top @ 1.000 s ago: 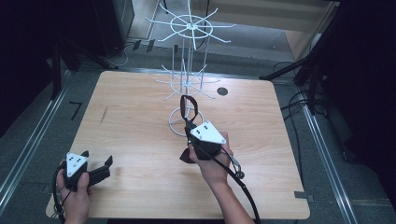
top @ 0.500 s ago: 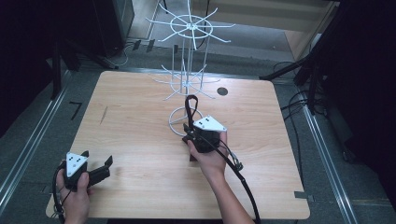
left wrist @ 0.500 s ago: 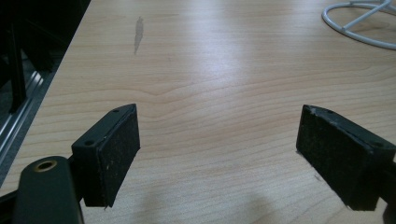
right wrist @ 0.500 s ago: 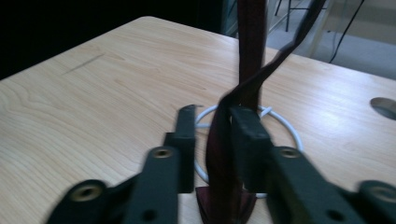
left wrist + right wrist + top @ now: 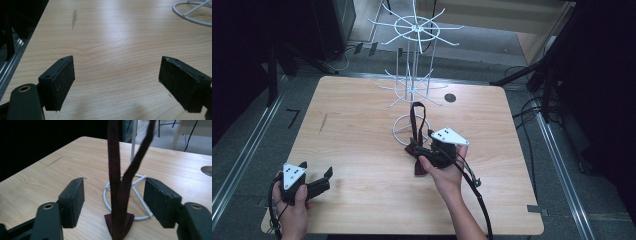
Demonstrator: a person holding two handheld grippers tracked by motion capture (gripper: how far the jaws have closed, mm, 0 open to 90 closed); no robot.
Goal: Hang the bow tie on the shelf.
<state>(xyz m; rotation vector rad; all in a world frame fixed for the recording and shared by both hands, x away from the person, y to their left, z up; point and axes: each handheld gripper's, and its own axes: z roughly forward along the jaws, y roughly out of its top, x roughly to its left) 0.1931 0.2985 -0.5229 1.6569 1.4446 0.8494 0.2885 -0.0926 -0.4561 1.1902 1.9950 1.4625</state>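
Hanging between the right gripper's spread jaws, dark red strap, wire stand behind, left gripper jaws spread over bare table.

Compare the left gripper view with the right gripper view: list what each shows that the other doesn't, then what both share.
Left gripper view: a dark streak on the wood, and the floor rail beside the table.
Right gripper view: a dark red strap hanging between the open right claw, and the rack's pole.
Both: the wooden table, the rack's white base ring, and open jaws.
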